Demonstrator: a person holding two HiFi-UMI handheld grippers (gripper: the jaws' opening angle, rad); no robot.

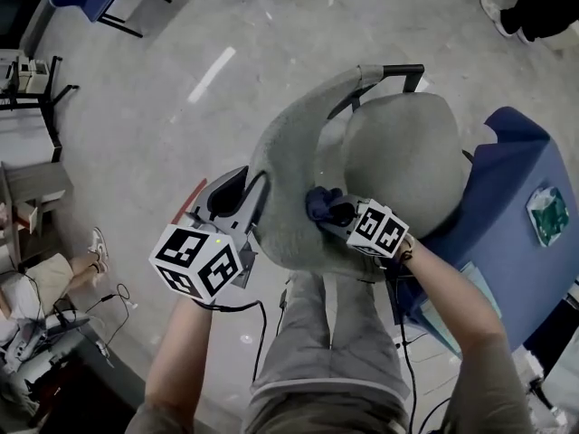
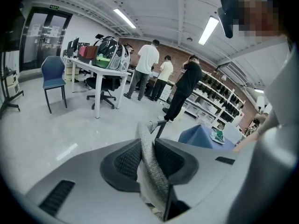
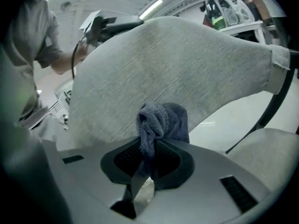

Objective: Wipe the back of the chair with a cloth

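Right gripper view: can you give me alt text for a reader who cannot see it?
The right gripper has its jaws shut on a bunched dark blue cloth, held up in front of the grey fabric chair back that fills most of the view. The chair's seat shows at the lower right.

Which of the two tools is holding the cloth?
The right tool: a dark blue cloth is clamped in it. The left tool grips only the edge of the chair back.
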